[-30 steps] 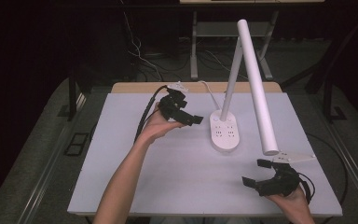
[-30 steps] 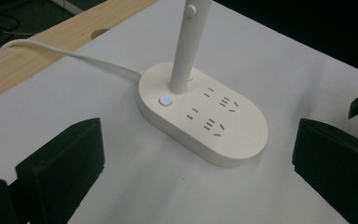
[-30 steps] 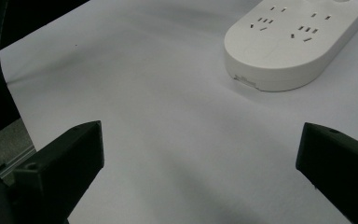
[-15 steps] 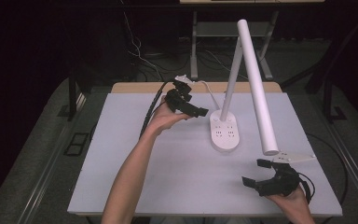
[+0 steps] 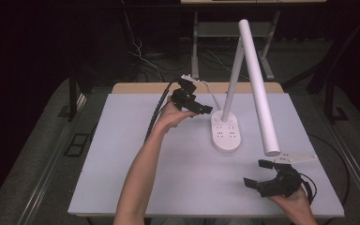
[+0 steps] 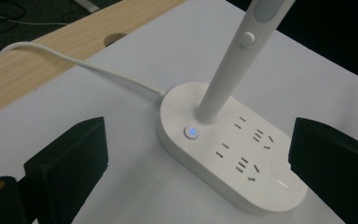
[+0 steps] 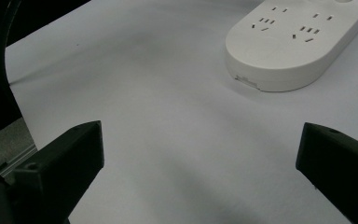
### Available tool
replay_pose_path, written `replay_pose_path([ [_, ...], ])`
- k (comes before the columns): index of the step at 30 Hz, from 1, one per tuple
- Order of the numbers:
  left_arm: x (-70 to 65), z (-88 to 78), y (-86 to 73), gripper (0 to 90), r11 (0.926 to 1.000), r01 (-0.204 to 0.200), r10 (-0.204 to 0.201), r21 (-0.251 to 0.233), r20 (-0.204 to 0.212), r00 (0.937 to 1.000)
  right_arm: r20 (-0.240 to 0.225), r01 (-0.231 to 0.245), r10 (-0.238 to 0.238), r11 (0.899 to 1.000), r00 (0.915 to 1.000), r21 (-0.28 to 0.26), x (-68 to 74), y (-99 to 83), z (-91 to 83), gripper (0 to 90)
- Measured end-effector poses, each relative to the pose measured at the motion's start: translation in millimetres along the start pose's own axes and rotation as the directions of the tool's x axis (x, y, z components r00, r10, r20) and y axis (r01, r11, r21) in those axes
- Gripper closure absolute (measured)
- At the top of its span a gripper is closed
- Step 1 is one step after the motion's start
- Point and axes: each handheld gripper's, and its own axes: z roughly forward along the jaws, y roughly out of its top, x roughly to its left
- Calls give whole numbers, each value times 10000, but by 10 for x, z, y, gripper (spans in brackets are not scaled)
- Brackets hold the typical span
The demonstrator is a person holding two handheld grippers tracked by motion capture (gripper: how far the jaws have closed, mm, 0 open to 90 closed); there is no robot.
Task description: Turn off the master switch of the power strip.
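No text, brand, number or label can be read in any of the views. The white lamp base (image 6: 228, 149) has only socket holes and a small round button with blue light (image 6: 192, 132), at about 9 o'clock from the lamp's stem; no writing stands on it. A small raised mark on the base's edge (image 7: 248, 80) is too small to read.

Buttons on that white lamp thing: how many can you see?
3: a blue-lit button on the base beside the stem, a white button up the stem, and a round pad at the base's near end. Others may be hidden.
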Motion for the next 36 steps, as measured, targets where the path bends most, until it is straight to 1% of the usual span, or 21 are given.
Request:
replay_pose_path([
  [1, -1, 18, 0, 43, 9998, 147, -148, -110, -71, 9999, 0, 1, -1, 10000, 10000, 1, 0, 0, 0, 3],
  [2, 5, 31, 0, 45, 9997, 199, -200, -139, -41, 9998, 1, -3, 3, 10000, 10000, 1, 0, 0, 0, 3],
  [9, 34, 107, 18, 52, 9997, 252, -252, 4, -30, 9997, -26, 34, -34, 10000, 10000, 68, -1, 2, -2, 3],
  [12, 35, 141, 22, 59, 9994, 343, -343, -8, -49, 9994, -35, 21, -21, 10000, 10000, 51, -1, 0, -2, 3],
  [13, 30, 154, 21, 61, 9991, 425, -425, -78, -48, 9991, -21, 25, -25, 10000, 10000, 33, -3, 0, -1, 3],
  [14, 35, 167, 23, 70, 9992, 389, -389, -42, -69, 9992, 1, 25, -25, 10000, 10000, 22, -1, 0, -1, 3],
  [18, 33, 220, 12, 87, 9988, 499, -499, -26, -104, 9987, 14, -5, 5, 10000, 10000, 60, 2, 0, -4, 3],
  [20, 33, 248, 4, 102, 9982, 599, -600, -91, -107, 9981, 17, 1, -1, 10000, 10000, 61, 3, 0, -4, 3],
  [21, 32, 259, 1, 136, 9979, 635, -637, -128, -129, 9979, 8, 21, -21, 10000, 10000, 30, -1, 0, -1, 3],
  [22, 31, 267, -1, 136, 9979, 638, -640, -133, -153, 9978, 8, 21, -21, 10000, 10000, 30, -1, 0, -1, 3],
  [24, 27, 299, -11, 163, 9968, 784, -784, -172, -11, 9969, 9, -1, 1, 10000, 10000, 46, 0, -1, -3, 3],
  [25, 26, 312, -15, 163, 9965, 815, -816, -204, -12, 9967, 9, -1, 1, 10000, 10000, 46, 0, -1, -3, 3],
  [27, 33, 346, -26, 205, 9966, 805, -804, -197, 32, 9968, 7, 2, -3, 10000, 10000, 57, -1, -3, -4, 3],
  [28, 33, 362, -31, 205, 9962, 842, -841, -232, 49, 9964, 7, 2, -3, 10000, 10000, 57, -1, -3, -4, 3],
  [29, 31, 386, -38, 230, 9953, 926, -924, -267, 79, 9957, 20, 14, -14, 10000, 10000, 75, -1, -3, -4, 3],
  [30, 35, 402, -42, 230, 9956, 907, -905, -245, 69, 9959, 20, 14, -14, 10000, 10000, 75, -1, -3, -4, 3],
  [31, 36, 414, -47, 267, 9954, 931, -930, -238, 87, 9956, 10, 24, -24, 10000, 10000, 82, 1, -3, -5, 3],
  [33, 33, 454, -59, 283, 9946, 1000, -998, -263, 110, 9950, -4, 32, -32, 10000, 10000, 84, 2, -3, -4, 3],
  [35, 30, 486, -70, 338, 9944, 1022, -1018, -283, 180, 9946, -15, 37, -37, 9999, 10000, 117, -2, -4, -4, 3],
  [36, 30, 494, -73, 356, 9949, 984, -980, -212, 189, 9950, -24, 46, -45, 9999, 10000, 129, -3, -3, -4, 3],
])
